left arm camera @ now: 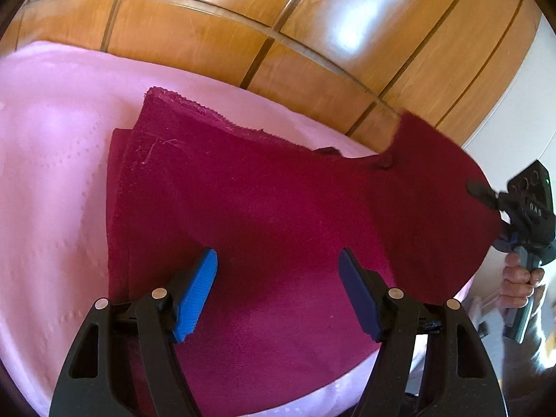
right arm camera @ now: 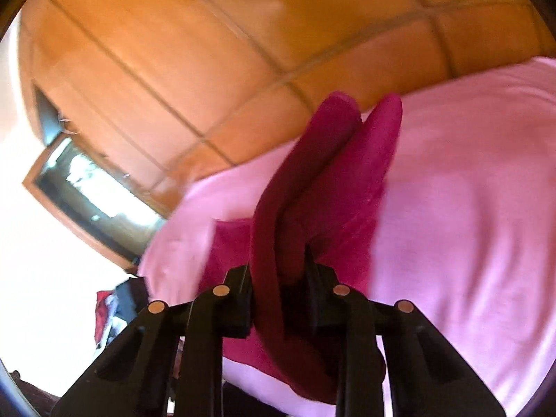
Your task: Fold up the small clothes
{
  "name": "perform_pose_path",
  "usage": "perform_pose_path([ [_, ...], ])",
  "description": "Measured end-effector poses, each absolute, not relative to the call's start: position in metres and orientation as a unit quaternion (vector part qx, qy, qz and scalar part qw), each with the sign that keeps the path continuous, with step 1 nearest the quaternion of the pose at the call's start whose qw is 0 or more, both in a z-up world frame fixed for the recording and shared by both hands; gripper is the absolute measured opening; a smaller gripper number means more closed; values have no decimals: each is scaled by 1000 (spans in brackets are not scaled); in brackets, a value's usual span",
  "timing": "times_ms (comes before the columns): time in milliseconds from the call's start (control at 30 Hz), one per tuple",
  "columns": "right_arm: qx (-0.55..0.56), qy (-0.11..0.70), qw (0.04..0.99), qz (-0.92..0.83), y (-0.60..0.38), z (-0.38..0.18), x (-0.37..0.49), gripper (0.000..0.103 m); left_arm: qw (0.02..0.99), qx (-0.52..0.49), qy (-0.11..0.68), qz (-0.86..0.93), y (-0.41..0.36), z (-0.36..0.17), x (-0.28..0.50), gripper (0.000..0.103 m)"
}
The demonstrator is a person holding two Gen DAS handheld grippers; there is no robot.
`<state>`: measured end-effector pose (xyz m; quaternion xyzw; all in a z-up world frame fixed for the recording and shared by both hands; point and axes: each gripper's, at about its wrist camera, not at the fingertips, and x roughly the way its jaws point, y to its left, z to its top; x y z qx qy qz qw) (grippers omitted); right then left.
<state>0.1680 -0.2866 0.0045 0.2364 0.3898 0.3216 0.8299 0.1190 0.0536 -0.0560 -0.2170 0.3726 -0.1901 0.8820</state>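
Left wrist: maroon garment lies crosswise.

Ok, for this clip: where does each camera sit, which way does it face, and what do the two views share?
Left wrist: on the left gripper, looking down over its open blue pads at the maroon garment on the pink sheet; the right gripper and the hand holding it show at right.
Right wrist: on the right gripper, facing along the pinched fabric toward the wooden wall.
Shared: garment, sheet, wall.
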Motion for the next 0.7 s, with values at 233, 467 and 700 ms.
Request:
perform_pose_path([
  [233, 230, 385, 796, 406, -185, 21, 175, 21, 858, -321, 328, -231, 95, -46, 101, 71],
  [467, 149, 423, 774, 448, -77, -8, 170, 21, 832, -417, 276, -241, 154, -39, 76, 71],
  [700, 63, 443, 769, 457, -29, -49, 151, 51, 809, -456, 268, -257, 171, -41, 71, 73],
])
